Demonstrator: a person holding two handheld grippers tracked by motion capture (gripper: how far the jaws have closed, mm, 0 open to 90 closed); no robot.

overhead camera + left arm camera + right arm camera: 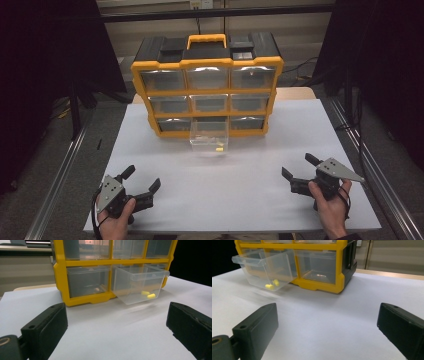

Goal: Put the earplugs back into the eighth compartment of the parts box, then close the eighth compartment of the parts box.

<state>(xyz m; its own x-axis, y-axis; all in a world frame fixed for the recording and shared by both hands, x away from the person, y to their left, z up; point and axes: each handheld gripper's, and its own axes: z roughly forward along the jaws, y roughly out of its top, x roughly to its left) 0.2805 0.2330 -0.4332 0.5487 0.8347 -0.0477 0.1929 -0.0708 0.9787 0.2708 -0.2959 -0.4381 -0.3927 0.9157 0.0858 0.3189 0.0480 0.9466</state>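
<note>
A yellow and black drawer cabinet [207, 85] stands at the back of the white table [235, 195]. Its bottom middle clear drawer [209, 136] is pulled out and tilts down; two small yellow pieces [148, 294] lie inside it, also seen as yellow pieces [272, 284] in the right gripper view. My left gripper [141, 180] rests near the front left, open and holding nothing. My right gripper [299, 167] sits at the front right, open too, with only bare table between its jaws. Both point toward the cabinet.
The other drawers of the cabinet are pushed in; a small item lies in the bottom left drawer [88, 285] and another in the bottom right drawer [318, 268]. Metal rails [57, 175] run along both sides of the table. Dark curtains hang left and right.
</note>
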